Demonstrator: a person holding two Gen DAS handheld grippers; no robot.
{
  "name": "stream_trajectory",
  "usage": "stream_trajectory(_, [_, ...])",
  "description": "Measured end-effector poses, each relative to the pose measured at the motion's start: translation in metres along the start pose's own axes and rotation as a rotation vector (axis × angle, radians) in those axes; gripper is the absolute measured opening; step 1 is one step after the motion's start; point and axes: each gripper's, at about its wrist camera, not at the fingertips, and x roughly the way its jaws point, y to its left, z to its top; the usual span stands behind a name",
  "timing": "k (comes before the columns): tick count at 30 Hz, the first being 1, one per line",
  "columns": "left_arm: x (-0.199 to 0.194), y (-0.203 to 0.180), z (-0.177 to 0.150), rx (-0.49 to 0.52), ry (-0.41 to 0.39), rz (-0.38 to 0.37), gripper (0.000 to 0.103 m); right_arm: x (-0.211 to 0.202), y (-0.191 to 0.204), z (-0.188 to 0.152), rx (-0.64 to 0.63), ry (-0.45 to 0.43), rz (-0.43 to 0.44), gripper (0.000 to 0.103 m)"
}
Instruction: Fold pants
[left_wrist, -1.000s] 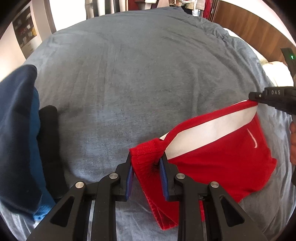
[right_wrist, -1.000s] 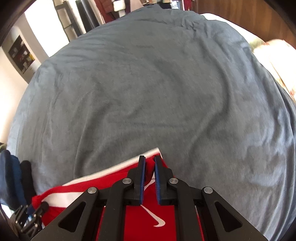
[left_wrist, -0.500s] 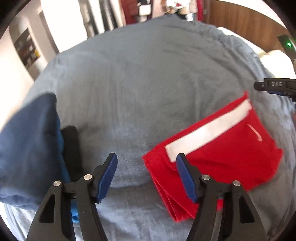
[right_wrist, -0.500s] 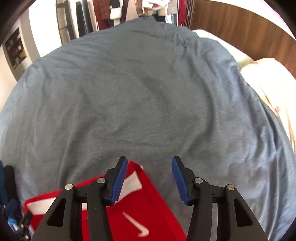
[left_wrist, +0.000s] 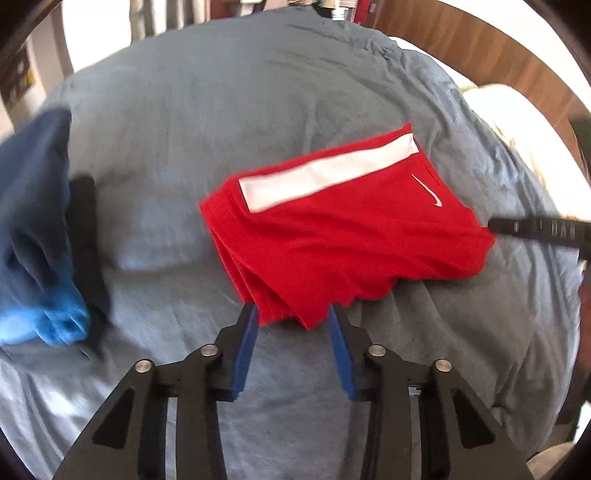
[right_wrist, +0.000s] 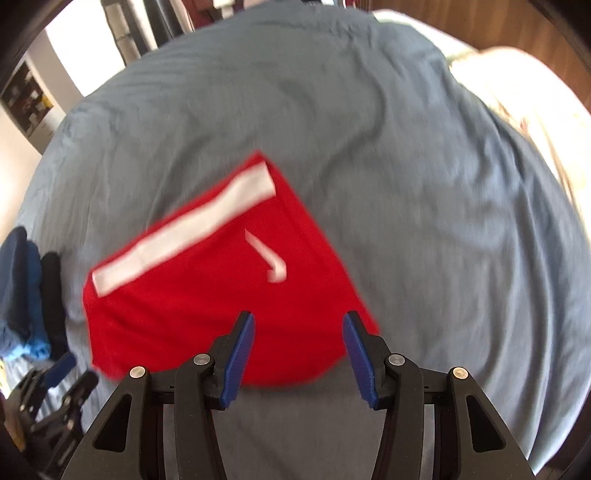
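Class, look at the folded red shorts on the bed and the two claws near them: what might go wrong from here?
1. The left claw is closing with the red shorts' corner right at its tips; it might snag the stacked layers and undo the fold.
2. The blue clothes pile lies close on the grey bedcover; a sweep that way might knock it.

The pants (left_wrist: 343, 236) are red with a white stripe and a small white swoosh. They lie on a grey-blue bed (left_wrist: 221, 122); the clothes (left_wrist: 33, 229) beside them are navy, bright blue and black.
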Motion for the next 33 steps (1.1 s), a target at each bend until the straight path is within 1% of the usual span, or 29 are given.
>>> stream_trajectory(1, [0.001, 0.000, -0.003, -0.011, 0.000, -0.019, 0.034, 0.000, -0.001, -0.005, 0.001, 0.011, -0.001, 0.050])
stream_trajectory(3, [0.005, -0.003, -0.007, -0.006, -0.003, -0.028, 0.028, 0.001, -0.002, -0.015, 0.005, 0.021, -0.010, 0.050])
stream_trajectory(9, [0.017, -0.003, -0.008, -0.002, -0.014, -0.034, 0.028, 0.006, -0.010, -0.023, 0.046, 0.036, -0.003, 0.050])
stream_trajectory(13, [0.023, 0.001, -0.009, -0.031, -0.019, -0.049, 0.028, 0.011, -0.010, -0.029, 0.045, 0.038, 0.000, 0.050])
stream_trajectory(18, [0.024, -0.004, -0.004, -0.004, -0.055, -0.054, 0.027, 0.020, -0.012, -0.037, 0.065, 0.059, 0.023, 0.050])
stream_trajectory(19, [0.023, -0.006, -0.004, 0.010, -0.064, -0.052, 0.023, 0.021, -0.012, -0.038, 0.067, 0.061, 0.025, 0.050])
stream_trajectory(20, [0.023, -0.008, -0.003, 0.024, -0.067, -0.052, 0.013, 0.021, -0.012, -0.039, 0.071, 0.064, 0.027, 0.050])
stream_trajectory(23, [0.021, -0.011, -0.003, 0.052, -0.068, -0.064, 0.007, 0.021, -0.011, -0.041, 0.075, 0.064, 0.036, 0.050])
stream_trajectory(27, [0.009, -0.005, -0.006, 0.074, -0.044, -0.071, 0.006, 0.018, -0.009, -0.041, 0.069, 0.055, 0.038, 0.050])
stream_trajectory(33, [-0.008, 0.019, -0.007, 0.088, 0.032, -0.086, 0.006, 0.007, -0.001, -0.037, 0.049, 0.026, 0.038, 0.050])
